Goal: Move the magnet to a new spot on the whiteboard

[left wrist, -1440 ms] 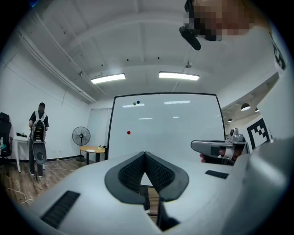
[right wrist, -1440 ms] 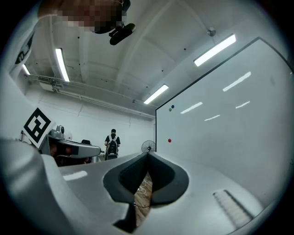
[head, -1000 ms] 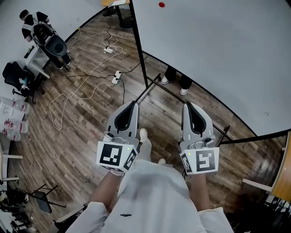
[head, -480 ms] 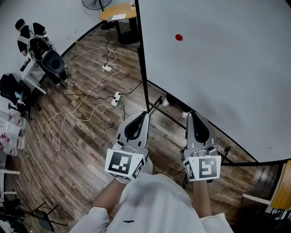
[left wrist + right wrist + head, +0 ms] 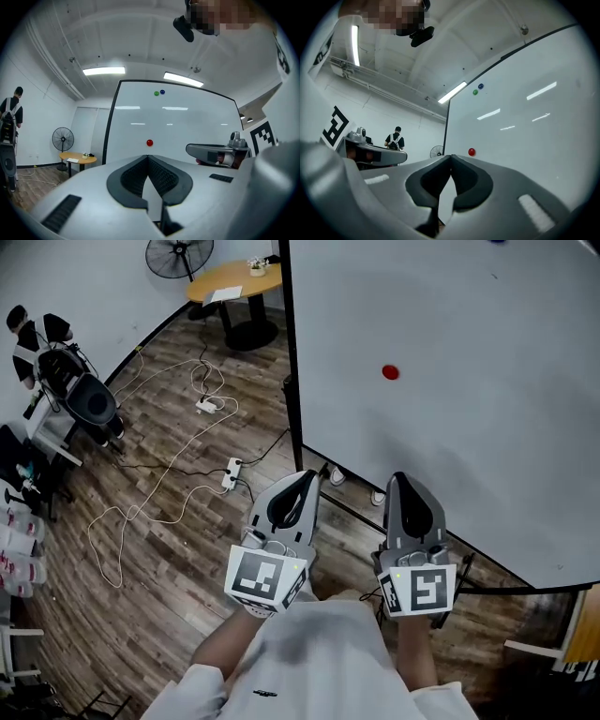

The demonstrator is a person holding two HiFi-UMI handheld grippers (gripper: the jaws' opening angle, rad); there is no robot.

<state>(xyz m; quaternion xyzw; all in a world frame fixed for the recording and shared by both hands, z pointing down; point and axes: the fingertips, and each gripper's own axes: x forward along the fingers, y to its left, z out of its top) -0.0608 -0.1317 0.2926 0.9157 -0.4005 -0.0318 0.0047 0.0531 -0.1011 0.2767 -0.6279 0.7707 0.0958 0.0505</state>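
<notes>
Left tool [image 5: 305,476] and right tool [image 5: 401,480] (both pressed together, empty) face the red magnet [image 5: 390,372] on the whiteboard [image 5: 487,437] — seemingly the approach; next, one must spread to pinch it.

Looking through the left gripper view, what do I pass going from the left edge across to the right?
standing person in dark clothes → black standing fan → round wooden table → round red magnet → grey right tool
</notes>
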